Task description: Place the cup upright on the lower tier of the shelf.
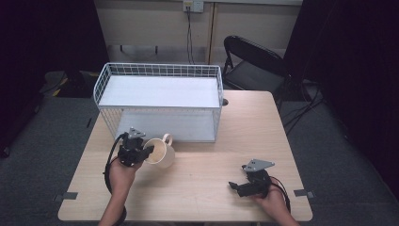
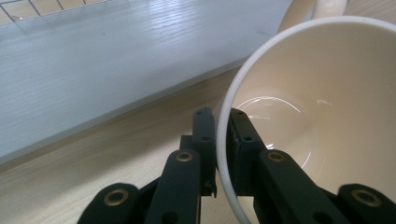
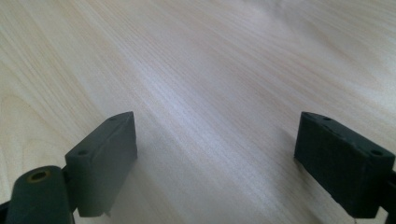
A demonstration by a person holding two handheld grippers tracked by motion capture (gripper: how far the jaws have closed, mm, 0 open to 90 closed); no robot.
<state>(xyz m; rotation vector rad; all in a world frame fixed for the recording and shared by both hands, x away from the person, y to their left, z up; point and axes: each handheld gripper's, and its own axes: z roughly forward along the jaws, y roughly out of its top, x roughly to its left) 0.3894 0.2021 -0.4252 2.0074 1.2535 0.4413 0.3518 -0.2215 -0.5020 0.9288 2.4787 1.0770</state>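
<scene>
Cream mug's (image 2: pixel 327 93) rim is pinched between the left tool's (image 2: pixel 223 122) jaws.

Light wood table (image 1: pixel 211 188), rounded corners, on grey carpet, white wire rack (image 1: pixel 160 101) standing on its far left half, cream mug (image 1: pixel 160 153) just near of the rack, tilted, near right part bare wood grain

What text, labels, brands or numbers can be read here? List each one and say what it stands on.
None can be read. The cream mug, held by its rim in the left tool, is plain inside and out. The white wire rack, the wooden table and the right tool bear no print. The wall socket is too small to tell.
</scene>
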